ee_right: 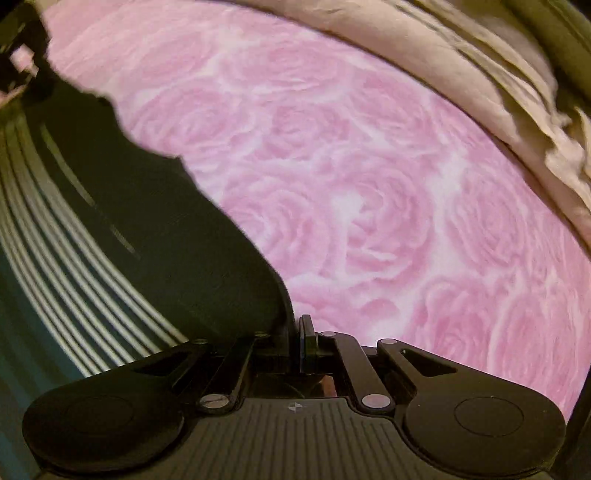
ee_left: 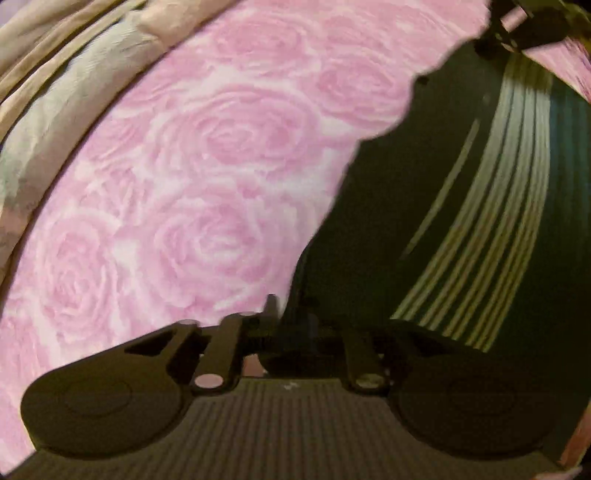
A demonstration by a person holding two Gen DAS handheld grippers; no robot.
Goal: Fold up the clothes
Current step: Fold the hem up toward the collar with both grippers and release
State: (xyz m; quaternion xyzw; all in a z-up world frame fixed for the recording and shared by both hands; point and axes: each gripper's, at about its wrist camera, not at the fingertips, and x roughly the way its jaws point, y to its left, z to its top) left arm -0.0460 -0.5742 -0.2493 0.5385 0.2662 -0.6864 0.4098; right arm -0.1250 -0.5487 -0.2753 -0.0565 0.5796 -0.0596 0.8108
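Observation:
A dark green garment with pale stripes (ee_left: pixel 461 206) hangs stretched between my two grippers above a pink rose-print bedsheet (ee_left: pixel 192 177). My left gripper (ee_left: pixel 286 314) is shut on the garment's edge, which runs up and to the right from it. In the right wrist view my right gripper (ee_right: pixel 299 328) is shut on the same garment (ee_right: pixel 122 236), which spreads up and to the left. The other gripper shows as a dark shape at the far corner of each view: the right one (ee_left: pixel 532 26), the left one (ee_right: pixel 22 55).
The pink rose sheet (ee_right: pixel 369 184) fills most of both views. Crumpled beige bedding lies along its far edge, at the top left in the left wrist view (ee_left: pixel 66 74) and the top right in the right wrist view (ee_right: pixel 498 92).

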